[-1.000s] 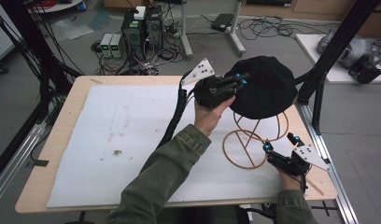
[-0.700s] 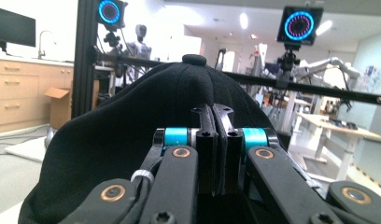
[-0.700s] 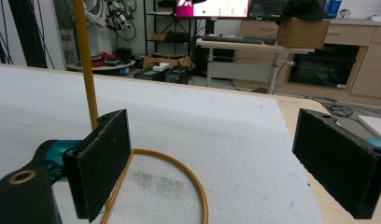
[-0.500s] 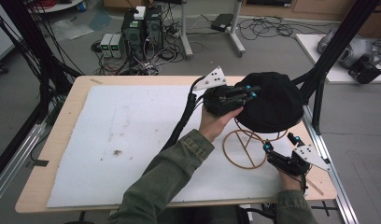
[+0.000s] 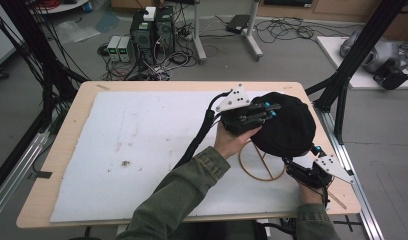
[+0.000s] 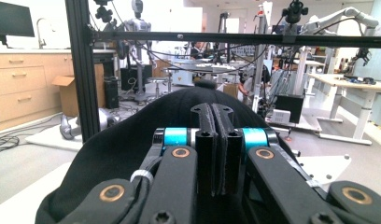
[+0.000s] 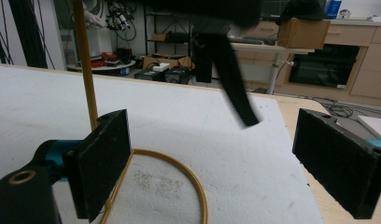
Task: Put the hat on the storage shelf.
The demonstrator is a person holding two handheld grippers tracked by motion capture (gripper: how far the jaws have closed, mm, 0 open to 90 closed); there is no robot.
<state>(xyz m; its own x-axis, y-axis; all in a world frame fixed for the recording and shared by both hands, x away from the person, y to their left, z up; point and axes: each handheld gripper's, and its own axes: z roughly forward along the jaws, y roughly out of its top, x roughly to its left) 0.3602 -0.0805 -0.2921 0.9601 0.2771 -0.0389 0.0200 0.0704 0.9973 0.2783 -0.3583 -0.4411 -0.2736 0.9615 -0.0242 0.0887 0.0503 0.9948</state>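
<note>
Centrally, high view: black hat point(image 5: 287, 125) on wire stand point(image 5: 262, 162), left gripper point(image 5: 264, 111) jaws pressed together against its brim. Right gripper view: right gripper point(image 7: 212, 163) jaws wide, empty, straddling the stand's ring.

Olive-green sleeves point(image 5: 184, 192) on both forearms. Each gripper — left gripper point(image 5: 249, 116), right gripper point(image 5: 309, 172) — is black, with cyan cylinders, brass-ringed pivots, a grey three-cornered plate and thick black cable.
</note>
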